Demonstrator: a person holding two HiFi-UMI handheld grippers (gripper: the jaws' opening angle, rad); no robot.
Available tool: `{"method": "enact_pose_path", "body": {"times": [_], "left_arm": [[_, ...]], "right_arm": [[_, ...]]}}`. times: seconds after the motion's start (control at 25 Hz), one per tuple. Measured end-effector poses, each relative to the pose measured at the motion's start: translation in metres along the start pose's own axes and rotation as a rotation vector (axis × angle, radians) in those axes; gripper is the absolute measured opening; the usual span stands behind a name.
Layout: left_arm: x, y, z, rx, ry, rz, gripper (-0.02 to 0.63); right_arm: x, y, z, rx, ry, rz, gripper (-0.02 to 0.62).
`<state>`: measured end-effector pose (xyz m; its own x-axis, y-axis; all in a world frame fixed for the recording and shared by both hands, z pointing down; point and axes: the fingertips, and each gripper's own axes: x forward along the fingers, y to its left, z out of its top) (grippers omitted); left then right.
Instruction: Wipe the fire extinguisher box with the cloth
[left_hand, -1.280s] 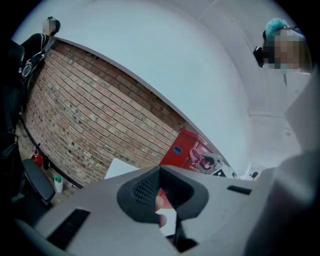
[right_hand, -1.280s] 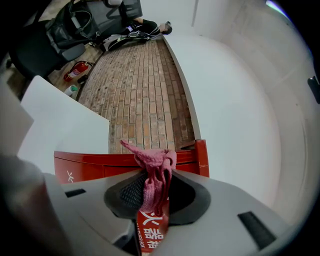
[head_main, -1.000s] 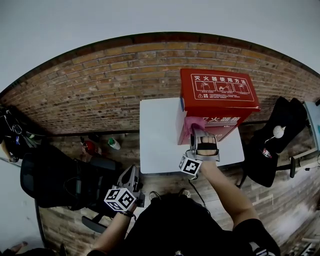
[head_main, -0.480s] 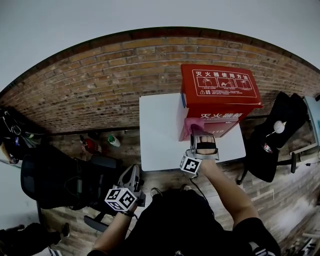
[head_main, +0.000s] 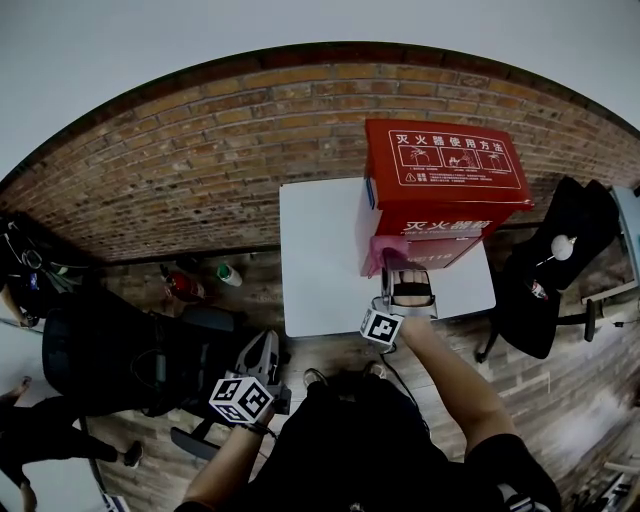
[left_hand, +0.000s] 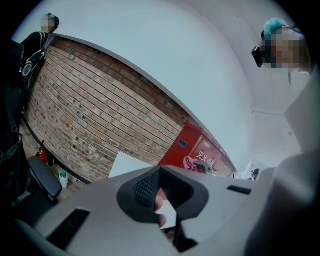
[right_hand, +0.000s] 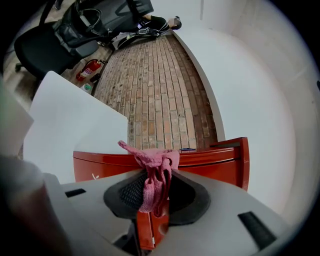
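Two grippers: one in each of the person's hands, both low in the head view, the left nearer the body than the right.
Left gripper (head_main: 266, 345): held low over the floor, well apart from the counter; in its own view (left_hand: 162, 200) the jaws are closed together with nothing between them.
Right gripper (head_main: 398, 266): reached out over the counter's near edge; in its own view (right_hand: 155, 192) the jaws are clamped on the cloth.
Cloth (head_main: 385, 250): pink and bunched, hanging down between the right jaws (right_hand: 152, 172), its upper part pressed against the near face of the box, close to that face's left corner.
Fire extinguisher box (head_main: 445, 165): red, with white characters and pictograms on its top; it stands on the right part of the counter, its back toward the wall (right_hand: 210, 160).
Counter (head_main: 320, 250): white, bare to the left of the box.
Floor items: a black office chair (head_main: 120, 360) to the left; beyond it a small red extinguisher (head_main: 180, 290) and a green-capped bottle (head_main: 228, 273) near the foot of the wall.
Brick wall (head_main: 220, 150): red-brown brick, running behind the counter and the box.
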<state>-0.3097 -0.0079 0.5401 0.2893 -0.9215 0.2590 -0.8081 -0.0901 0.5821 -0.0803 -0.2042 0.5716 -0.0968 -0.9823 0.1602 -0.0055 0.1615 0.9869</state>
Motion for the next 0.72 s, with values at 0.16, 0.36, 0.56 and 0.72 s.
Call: {"method": "enact_pose_path", "body": {"times": [0.16, 0.36, 0.56, 0.72], "left_arm": [[-0.001, 0.003, -0.003, -0.002, 0.005, 0.016, 0.018], [-0.005, 0.001, -0.008, 0.0, 0.004, 0.028, 0.018], [-0.009, 0.003, -0.01, 0.0, -0.005, 0.045, 0.018], [-0.012, 0.005, -0.015, -0.003, -0.005, 0.06, 0.018]], "right_arm": [[0.003, 0.016, -0.003, -0.006, -0.002, 0.031, 0.109], [0.005, 0.028, -0.004, -0.003, -0.014, 0.026, 0.108], [0.005, 0.027, -0.004, 0.006, -0.027, 0.021, 0.107], [0.005, 0.029, -0.004, 0.014, -0.037, 0.011, 0.103]]}}
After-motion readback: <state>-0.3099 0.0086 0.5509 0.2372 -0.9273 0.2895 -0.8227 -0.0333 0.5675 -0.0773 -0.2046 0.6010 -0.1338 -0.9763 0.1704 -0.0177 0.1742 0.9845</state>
